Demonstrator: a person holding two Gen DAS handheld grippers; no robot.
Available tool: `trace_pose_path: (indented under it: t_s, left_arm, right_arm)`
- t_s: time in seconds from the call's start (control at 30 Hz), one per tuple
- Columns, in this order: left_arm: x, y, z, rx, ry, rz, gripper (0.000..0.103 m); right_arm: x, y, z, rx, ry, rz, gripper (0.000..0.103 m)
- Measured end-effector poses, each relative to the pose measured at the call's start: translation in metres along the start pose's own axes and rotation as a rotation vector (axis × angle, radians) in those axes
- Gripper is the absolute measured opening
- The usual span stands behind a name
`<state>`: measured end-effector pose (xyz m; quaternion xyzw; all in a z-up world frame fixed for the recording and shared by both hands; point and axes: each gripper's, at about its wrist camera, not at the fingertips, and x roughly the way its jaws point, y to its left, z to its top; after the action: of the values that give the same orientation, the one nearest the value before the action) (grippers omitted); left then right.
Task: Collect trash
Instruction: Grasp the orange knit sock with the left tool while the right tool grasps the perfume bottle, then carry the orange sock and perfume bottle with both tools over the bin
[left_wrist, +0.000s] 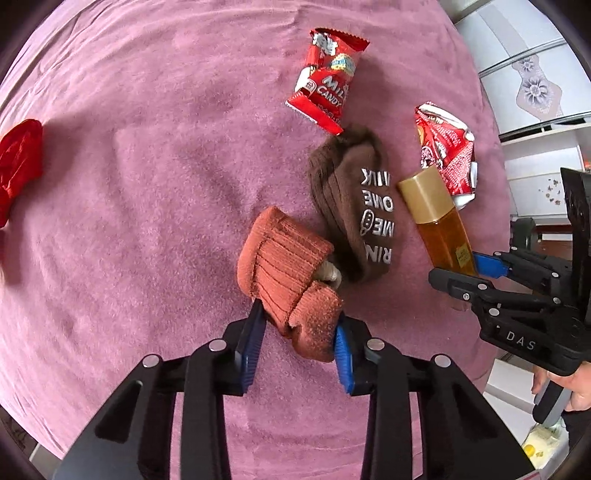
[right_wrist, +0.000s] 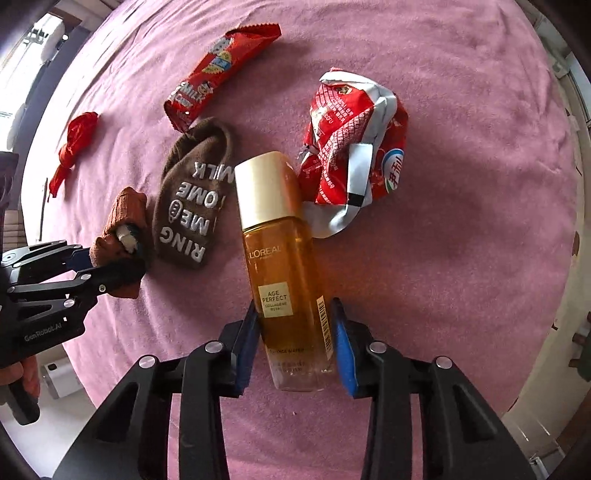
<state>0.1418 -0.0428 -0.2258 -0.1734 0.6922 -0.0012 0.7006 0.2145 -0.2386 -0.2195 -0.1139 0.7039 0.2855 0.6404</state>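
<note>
A red milk-candy wrapper and a crumpled red-and-white carton lie on the pink cloth. My left gripper is shut on a rust-orange sock. A brown sock with white letters lies beside it. My right gripper is shut on an amber bottle with a gold cap, which lies between the brown sock and the carton.
A red cloth item lies at the far left of the cloth. White cabinets stand beyond the cloth's right edge. A white box sits on the floor to the left.
</note>
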Motion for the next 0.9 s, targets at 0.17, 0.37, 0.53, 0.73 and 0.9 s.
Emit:
trace_pose_path:
  t_s: [0.17, 0.37, 0.53, 0.73, 0.9]
  left_arm:
    - [-0.014, -0.001, -0.013, 0.005, 0.000, -0.018, 0.033]
    - [-0.027, -0.013, -0.029, 0.026, 0.003, -0.036, 0.032]
    - [-0.033, -0.037, -0.047, 0.051, 0.010, -0.058, 0.032]
    - [-0.032, -0.072, -0.059, 0.131, 0.029, -0.076, 0.032]
    - [-0.032, -0.109, -0.064, 0.196, 0.040, -0.090, 0.032]
  right_arm:
    - [-0.009, 0.001, -0.013, 0.011, -0.007, 0.040, 0.034]
    - [-0.022, 0.001, -0.039, 0.056, -0.017, 0.109, 0.033]
    - [-0.036, -0.005, -0.065, 0.092, -0.043, 0.136, 0.031]
    - [-0.052, -0.018, -0.096, 0.140, -0.068, 0.151, 0.030]
    - [-0.068, -0.040, -0.123, 0.196, -0.102, 0.153, 0.030]
